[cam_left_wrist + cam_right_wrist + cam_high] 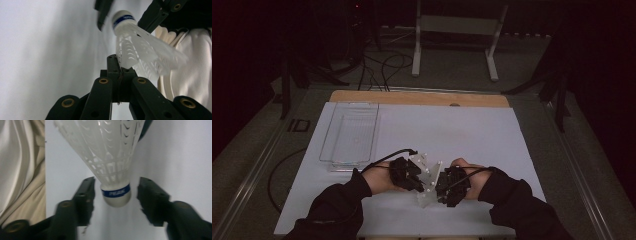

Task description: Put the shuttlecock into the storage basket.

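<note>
A white plastic shuttlecock [135,42] with a blue band round its cork hangs between the two grippers near the table's front middle. My left gripper [117,62] is shut on the rim of its skirt, with the cork pointing away from it. My right gripper [116,192] is open. Its fingers [86,192] stand on either side of the cork [116,197], and a gap shows on both sides. In the high view the left gripper [419,176] and right gripper [437,184] meet tip to tip over the white mat [462,130].
A clear plastic tray [349,132] lies on the mat's left side, farther back. The wooden table edge [412,97] runs along the far side. Beyond it are a white stand [452,30] and floor cables [382,70]. Cream cloth [195,62] hangs close behind the grippers.
</note>
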The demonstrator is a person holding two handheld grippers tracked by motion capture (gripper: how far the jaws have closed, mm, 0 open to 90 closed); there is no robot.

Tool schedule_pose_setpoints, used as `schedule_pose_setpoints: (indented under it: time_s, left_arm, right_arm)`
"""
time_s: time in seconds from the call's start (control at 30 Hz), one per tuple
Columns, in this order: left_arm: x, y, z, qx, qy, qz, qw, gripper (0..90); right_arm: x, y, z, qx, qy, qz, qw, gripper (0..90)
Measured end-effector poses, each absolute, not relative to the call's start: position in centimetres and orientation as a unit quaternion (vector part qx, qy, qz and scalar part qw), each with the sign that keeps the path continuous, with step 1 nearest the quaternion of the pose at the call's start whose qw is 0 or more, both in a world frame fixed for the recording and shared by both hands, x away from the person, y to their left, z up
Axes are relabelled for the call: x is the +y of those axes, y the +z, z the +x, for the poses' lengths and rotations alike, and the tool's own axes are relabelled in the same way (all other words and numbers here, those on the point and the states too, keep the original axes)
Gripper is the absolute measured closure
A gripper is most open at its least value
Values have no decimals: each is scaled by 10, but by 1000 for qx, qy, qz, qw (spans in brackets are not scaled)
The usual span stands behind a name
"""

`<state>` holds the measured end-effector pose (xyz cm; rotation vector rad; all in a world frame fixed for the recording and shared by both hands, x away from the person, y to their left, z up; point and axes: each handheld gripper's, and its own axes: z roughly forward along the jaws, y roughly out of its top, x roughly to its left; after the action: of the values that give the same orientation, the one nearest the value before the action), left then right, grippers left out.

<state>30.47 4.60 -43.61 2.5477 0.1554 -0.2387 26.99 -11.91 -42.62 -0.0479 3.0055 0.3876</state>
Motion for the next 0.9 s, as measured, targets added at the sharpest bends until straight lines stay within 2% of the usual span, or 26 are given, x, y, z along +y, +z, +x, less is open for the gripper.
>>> schedule_pose_setpoints:
  time_s: [0.03,0.07,0.17,0.23,0.53,0.9]
  left_arm:
    - [47,-436,305,57,-87,953,284,900]
    - [47,-435,305,60,-86,952,286,900]
    - [49,-435,304,63,-86,952,288,900]
    - [52,-433,304,62,-86,952,288,900]
    - [62,-429,305,72,-83,953,284,900]
    - [81,-423,308,91,-69,951,286,900]
  right_arm:
    - [-121,-427,270,989,134,-8,62,336]
    - [-122,-427,270,989,136,-6,64,301]
    - [-123,-427,271,988,137,5,67,251]
    - [-126,-429,273,988,141,18,63,185]
    - [-136,-436,282,986,147,57,50,104]
    - [-162,-448,287,976,187,96,65,99]
